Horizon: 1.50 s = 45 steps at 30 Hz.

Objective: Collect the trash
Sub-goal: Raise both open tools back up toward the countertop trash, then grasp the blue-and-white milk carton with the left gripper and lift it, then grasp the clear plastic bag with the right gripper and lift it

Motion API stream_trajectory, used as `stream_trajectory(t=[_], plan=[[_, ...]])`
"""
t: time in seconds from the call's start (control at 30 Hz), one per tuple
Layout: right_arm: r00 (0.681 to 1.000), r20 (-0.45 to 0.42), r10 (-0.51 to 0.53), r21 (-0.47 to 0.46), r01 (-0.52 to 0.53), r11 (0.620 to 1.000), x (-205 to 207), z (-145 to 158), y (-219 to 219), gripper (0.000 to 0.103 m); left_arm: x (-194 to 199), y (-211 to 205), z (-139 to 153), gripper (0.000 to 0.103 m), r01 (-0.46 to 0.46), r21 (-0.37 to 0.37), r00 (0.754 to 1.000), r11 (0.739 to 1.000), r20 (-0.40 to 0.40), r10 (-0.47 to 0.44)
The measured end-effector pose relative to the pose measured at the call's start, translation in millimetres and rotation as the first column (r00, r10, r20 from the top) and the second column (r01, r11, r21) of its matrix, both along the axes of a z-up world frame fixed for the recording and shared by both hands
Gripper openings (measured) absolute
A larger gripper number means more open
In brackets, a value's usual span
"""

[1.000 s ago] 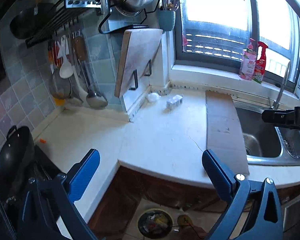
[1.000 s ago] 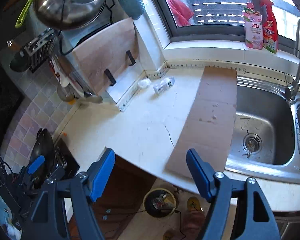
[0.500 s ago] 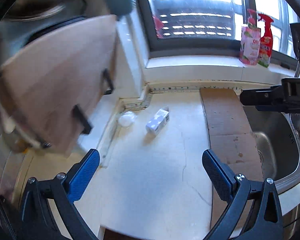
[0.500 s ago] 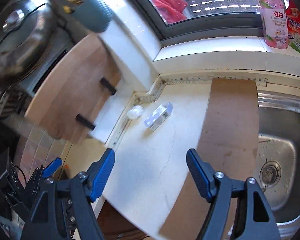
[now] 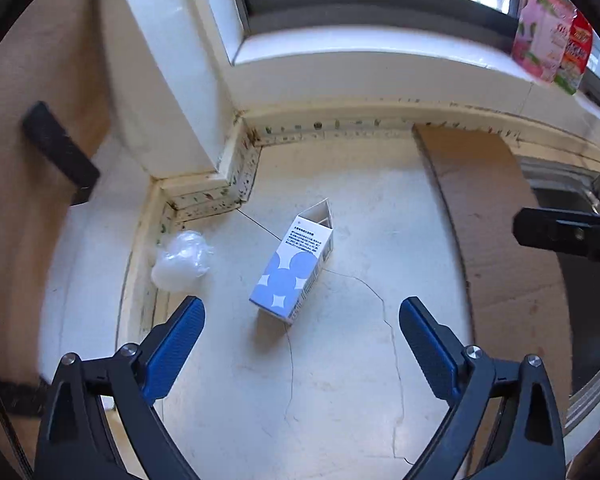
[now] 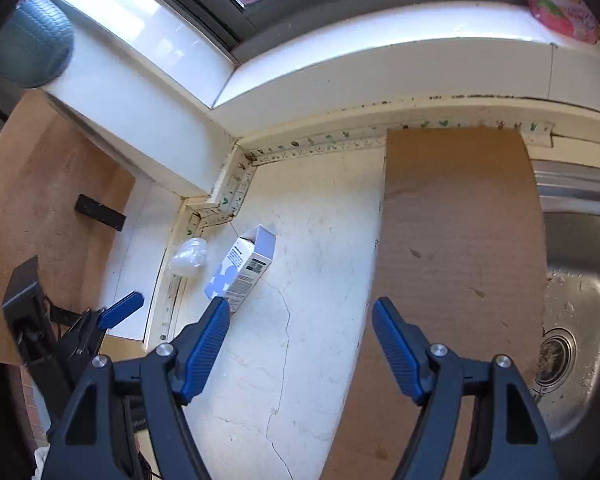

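Both claws are spread wide with nothing between the pads. The left gripper (image 5: 300,332) hangs right over the white counter (image 5: 340,380), and the right gripper (image 6: 300,332) sits a bit further right, half over a sheet of cardboard (image 6: 460,240) that lies flat beside the sink (image 6: 576,320).

The nearest trash is a small box (image 5: 292,272), white with blue dots, lying on its side just ahead of the left claw's pads and roughly centred between them. Its far end flap is open and it looks empty, so I'd guess it's very light and crushes easily. Best bet is pinching across the two long sides around the middle, gently, since thin card will just buckle. It sits at a slant to the claw, so a little wrist roll would probably help line the pads up.

A bit further back and to the left there's a crumpled wad of clear plastic (image 5: 182,260), touching the raised trim at the counter's edge. It's soft, weighs nothing, probably slippery, so grab the bulk of it from above.

There's plenty of open counter around the box. The wad is the tighter one, tucked by the trim and the corner of the wall (image 5: 172,92). The windowsill (image 5: 380,52) and a pink bottle (image 5: 544,36) on it are well behind everything.
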State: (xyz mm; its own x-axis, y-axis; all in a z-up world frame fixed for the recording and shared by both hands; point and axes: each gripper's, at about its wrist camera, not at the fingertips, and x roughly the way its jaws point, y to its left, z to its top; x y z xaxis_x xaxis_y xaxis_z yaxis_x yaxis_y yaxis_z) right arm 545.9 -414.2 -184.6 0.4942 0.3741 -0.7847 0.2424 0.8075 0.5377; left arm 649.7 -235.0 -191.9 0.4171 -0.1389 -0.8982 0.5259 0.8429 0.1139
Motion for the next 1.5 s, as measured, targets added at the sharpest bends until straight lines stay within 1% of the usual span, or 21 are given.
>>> stream_trajectory(t=[0.1,0.23,0.37,0.43,0.47,0.5,0.53,0.57,0.6,0.63,0.77,0.87,1.0,1.07,1.1,1.17,1.27,1.33,1.43,1.5], plan=[[1.000,-0.025,0.009,0.012,-0.009,1.000,8,-15,0,0.074,19,-3,-22,0.094,-0.006,0.021,0.999,1.000,-0.038,0.007],[0.999,-0.045,0.013,0.025,-0.012,1.000,17,-27,-2,0.074,41,-5,-46,0.086,-0.017,0.052,0.997,0.998,-0.079,0.021],[0.998,-0.058,0.011,0.021,-0.010,1.000,21,-35,-5,0.074,59,-4,-62,0.082,-0.037,0.042,0.991,0.998,-0.125,0.042],[0.998,-0.065,0.013,0.017,-0.012,1.000,22,-39,-6,0.074,65,-5,-67,0.071,-0.042,0.019,0.987,0.999,-0.152,0.045],[0.998,-0.067,0.013,0.015,-0.012,1.000,22,-40,-7,0.074,66,-6,-70,0.067,-0.042,0.012,0.986,0.999,-0.162,0.044],[0.997,-0.070,0.013,0.013,-0.012,1.000,22,-41,-7,0.074,67,-8,-73,0.061,-0.041,0.012,0.985,0.999,-0.167,0.042],[0.997,-0.071,0.012,0.011,-0.011,1.000,22,-41,-8,0.074,67,-11,-76,0.052,-0.036,0.015,0.985,0.999,-0.170,0.038],[0.997,-0.070,0.010,0.008,-0.010,1.000,22,-41,-7,0.074,66,-12,-78,0.047,-0.034,0.018,0.985,0.999,-0.168,0.036],[0.998,-0.069,0.011,0.006,-0.010,1.000,22,-41,-7,0.074,65,-13,-81,0.039,-0.031,0.014,0.985,0.999,-0.171,0.033],[0.998,-0.066,0.012,0.004,-0.012,1.000,22,-40,-6,0.074,64,-13,-83,0.033,-0.031,0.001,0.984,1.000,-0.173,0.031],[0.998,-0.047,0.030,-0.007,-0.030,1.000,24,-34,2,0.074,54,-10,-84,0.033,-0.051,-0.005,0.989,0.999,-0.142,0.050],[0.998,-0.031,0.050,-0.014,-0.051,0.999,28,-30,13,0.074,43,0,-80,0.033,-0.088,-0.015,0.987,0.996,-0.133,0.085],[0.996,-0.006,0.087,-0.025,-0.087,0.996,34,-25,33,0.074,23,24,-67,0.033,-0.161,-0.038,0.980,0.986,-0.127,0.155],[0.994,0.007,0.109,-0.022,-0.109,0.994,40,-24,43,0.072,9,34,-59,0.033,-0.177,-0.040,0.979,0.983,-0.108,0.172],[0.993,0.010,0.119,-0.014,-0.119,0.993,43,-24,47,0.069,-1,40,-55,0.033,-0.182,-0.030,0.980,0.983,-0.085,0.179],[0.989,0.024,0.146,0.028,-0.146,0.989,52,-25,58,0.066,-16,49,-48,0.033,-0.196,-0.012,0.979,0.981,-0.054,0.195],[0.984,0.063,0.169,0.070,-0.173,0.982,65,-26,73,0.065,-45,69,-34,0.033,-0.225,0.007,0.974,0.974,0.000,0.225],[0.980,0.079,0.183,0.092,-0.190,0.977,78,-27,89,0.065,-63,83,-25,0.033,-0.249,0.007,0.968,0.969,0.029,0.248],[0.977,0.086,0.195,0.118,-0.205,0.972,99,-34,114,0.065,-81,101,-13,0.033,-0.276,-0.009,0.960,0.961,0.040,0.276],[0.978,0.067,0.196,0.132,-0.203,0.970,114,-43,128,0.065,-92,113,-7,0.033,-0.288,-0.034,0.957,0.957,0.027,0.289]])
